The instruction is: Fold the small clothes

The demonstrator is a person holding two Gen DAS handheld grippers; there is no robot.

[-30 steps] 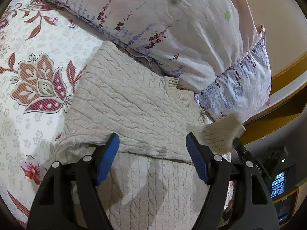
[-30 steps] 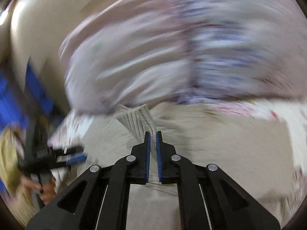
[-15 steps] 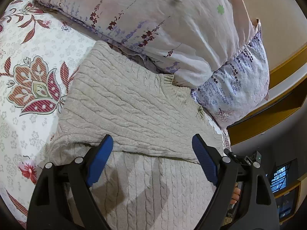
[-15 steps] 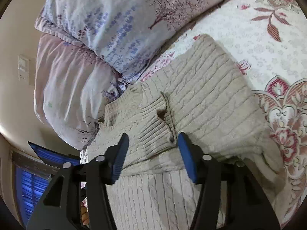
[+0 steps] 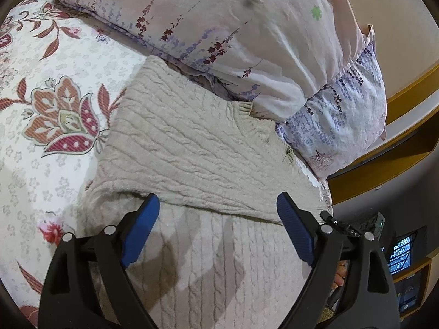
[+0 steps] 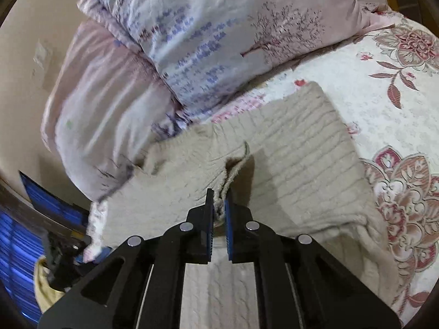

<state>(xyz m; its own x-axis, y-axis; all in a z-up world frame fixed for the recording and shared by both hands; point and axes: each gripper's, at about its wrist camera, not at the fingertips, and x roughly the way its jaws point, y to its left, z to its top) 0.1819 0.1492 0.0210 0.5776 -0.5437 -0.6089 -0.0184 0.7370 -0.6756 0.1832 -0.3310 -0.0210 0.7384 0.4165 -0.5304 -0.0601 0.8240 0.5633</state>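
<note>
Floral bedspread (image 5: 68, 63), pillows (image 6: 219, 27), soft knit sweater (image 5: 192, 148) half folded.
Right gripper (image 6: 218, 205) clamped on ribbed cuff (image 6: 233, 172); left gripper (image 5: 218, 211) spread, empty; floppy, best pinched at edges.

Both wrist views close above bed, facing pillows (image 5: 247, 41); shared: sweater (image 5: 192, 142), bedspread (image 6: 370, 82)
</note>
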